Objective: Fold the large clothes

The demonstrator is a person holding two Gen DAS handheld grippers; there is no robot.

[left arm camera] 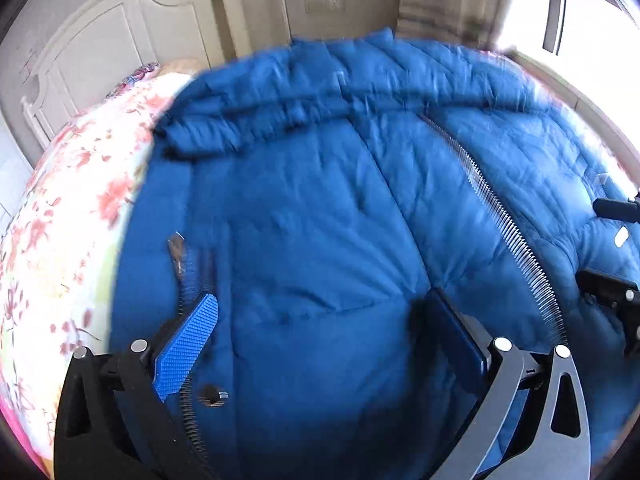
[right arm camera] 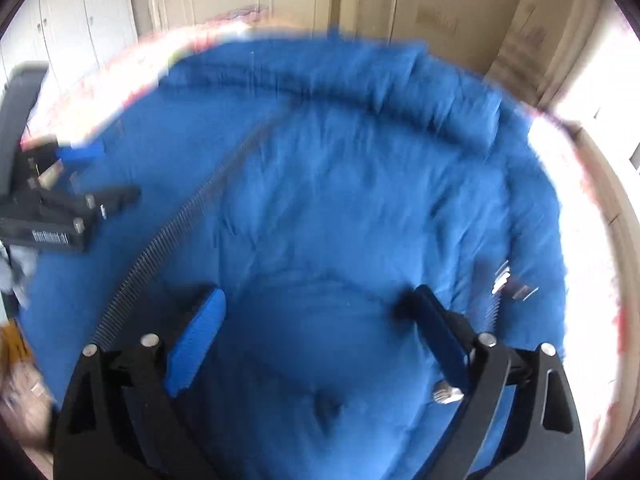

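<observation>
A big blue quilted jacket (left arm camera: 320, 200) lies spread over a bed and fills both views (right arm camera: 340, 200). Its front lies unzipped, with one row of zipper teeth (left arm camera: 512, 236) running down the middle and another by the left edge (left arm camera: 188, 412). My left gripper (left arm camera: 320, 300) hangs open just above the left front panel, blue pads wide apart and nothing pinched. My right gripper (right arm camera: 318, 296) is open too, over the right panel beside the zipper teeth (right arm camera: 168, 232). Each gripper shows at the edge of the other's view: the right gripper (left arm camera: 612, 284), the left gripper (right arm camera: 60, 204).
The jacket rests on a floral bed sheet (left arm camera: 68, 220) that shows along the left. A white headboard (left arm camera: 100, 60) and cream wall stand behind, with a bright window (left arm camera: 580, 12) at the right. White wardrobe doors (right arm camera: 72, 20) sit at the far left.
</observation>
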